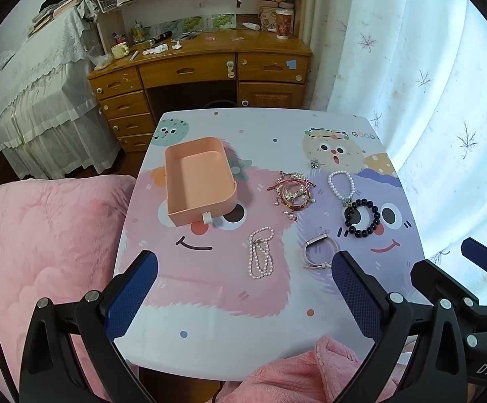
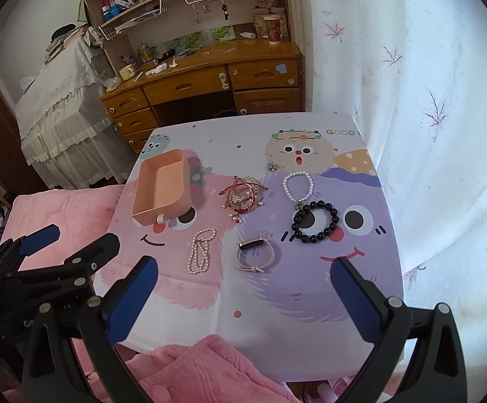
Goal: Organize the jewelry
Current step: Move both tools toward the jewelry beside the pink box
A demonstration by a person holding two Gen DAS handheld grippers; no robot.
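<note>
Both my grippers hover over the near edge of the worktop (image 1: 210,336), nothing held. Left gripper (image 1: 245,288): jaws spread wide, blue pads facing each other. Right gripper (image 2: 243,288): jaws spread wide too.

Jewelry is all loose on the cartoon-print cover, ahead of the jaws:
- Pink-white pearl strand (image 1: 261,253), doubled up, just beyond my left jaws, roughly centred between them.
- Pale strap bracelet with metal bar (image 2: 255,257), just ahead of my right jaws, left of their centre line.
- Black bead bracelet (image 2: 315,223), further out than the strap bracelet, to its right.
- White pearl bracelet (image 2: 298,186), beyond the black one, its charm touching the black beads.
- Tangle of red-and-gold bangles (image 2: 243,196), far out, about in line with my right jaws' left finger.
- Small flower brooch (image 2: 271,166), furthest out.

Peach tray (image 1: 198,181) sits far ahead of my left jaws, toward their left finger side, open top, white tab on its near wall. No jewelry inside it.

Pink blanket (image 2: 210,369) bunches below both jaws.
</note>
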